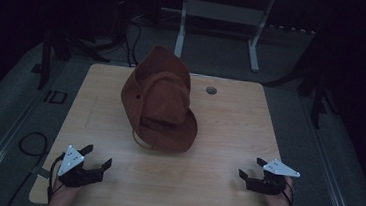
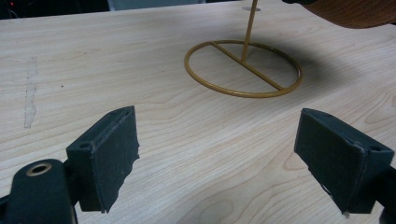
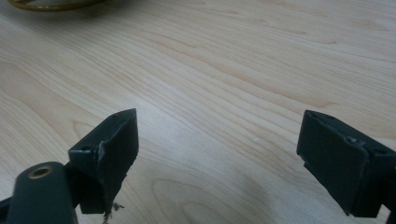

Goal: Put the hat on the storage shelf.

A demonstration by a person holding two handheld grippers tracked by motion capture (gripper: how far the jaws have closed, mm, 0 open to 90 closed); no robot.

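- the table point(image 1: 228, 137) is a pale wooden slab with rounded corners and wavy grain; a small round hole point(image 1: 211, 90) sits near its far edge and a faint pale scuff point(image 2: 29, 93) marks the board in the left gripper view.
- the hat point(image 1: 161, 103) is brown, soft-looking, with a wide floppy brim and a creased crown; it stands tilted in the middle of the table, toward the far side, well apart from both grippers and between them.
- the stand point(image 2: 243, 70) under the hat is thin gold-coloured wire: a flat ring with a bar across it and an upright rod; the rod's top is cut off by the frame, and in the high view the hat hides nearly all of it.
- the left gripper point(image 1: 97, 156) lies at the near left corner, its black jaws wide apart with bare wood between them; the pads point(image 2: 109, 154) look rough and frayed at the edges.
- the right gripper point(image 1: 251, 168) lies at the near right edge, jaws likewise spread wide and holding nothing.
- the room beyond the table is dark and hard to make out.
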